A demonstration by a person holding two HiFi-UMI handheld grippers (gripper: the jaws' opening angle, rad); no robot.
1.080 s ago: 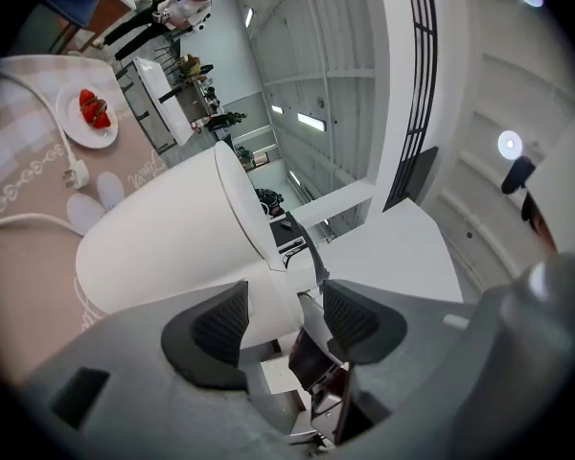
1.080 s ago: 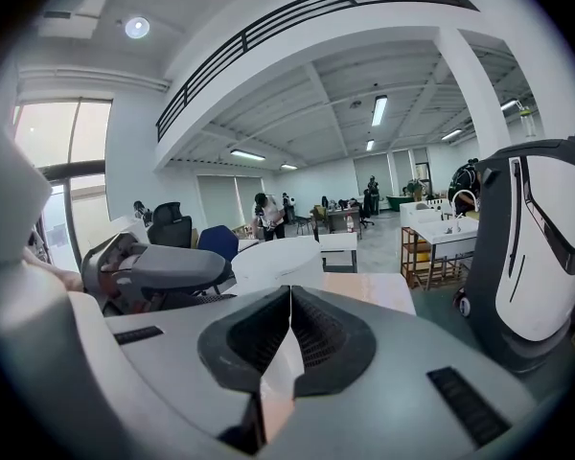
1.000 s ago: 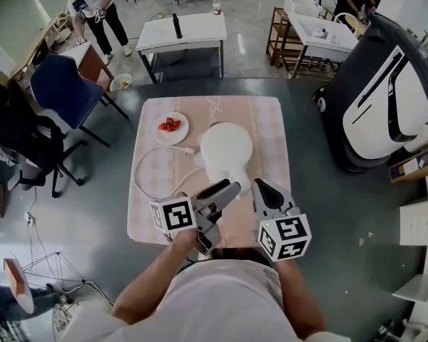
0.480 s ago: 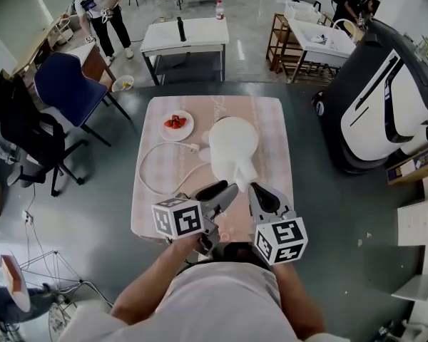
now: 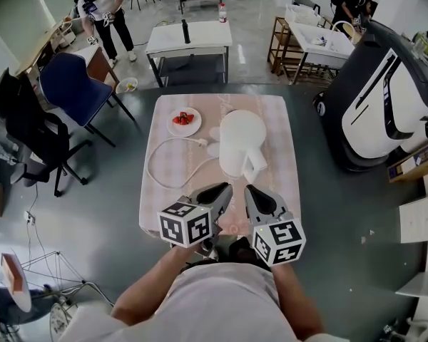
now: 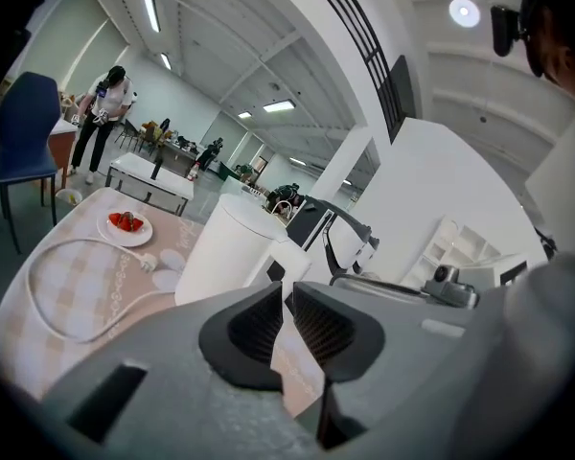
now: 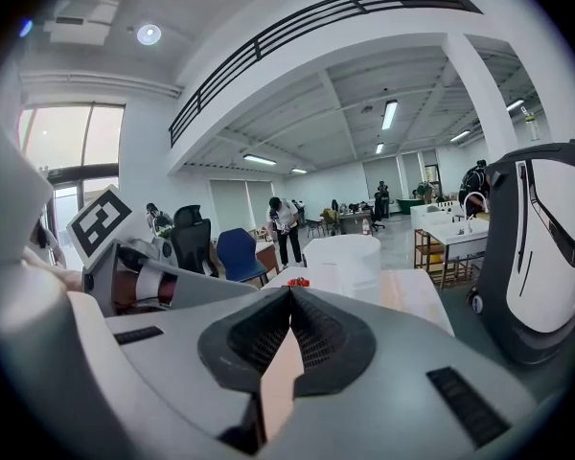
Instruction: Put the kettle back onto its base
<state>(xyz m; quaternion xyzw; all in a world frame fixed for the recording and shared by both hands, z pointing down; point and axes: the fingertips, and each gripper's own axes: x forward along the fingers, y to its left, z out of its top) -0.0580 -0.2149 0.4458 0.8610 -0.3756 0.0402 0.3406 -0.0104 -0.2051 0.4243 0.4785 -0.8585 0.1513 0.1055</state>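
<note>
Since then, backed left gripper (image 5: 223,189) and right gripper (image 5: 250,190) off kettle (image 5: 240,140), rolled left gripper level with jaws closing on nothing, right gripper's pressed together.

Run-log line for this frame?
kettle: on table, untouched | left gripper: closing, empty | right gripper: shut, empty | both short of kettle

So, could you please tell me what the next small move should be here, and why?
Probably open the right gripper and ease it forward to the handle of the white kettle. That handle faces this gripper, whose jaws are together, empty and short of it. The left gripper, its jaws closing on nothing, is also clear of the kettle.
</note>
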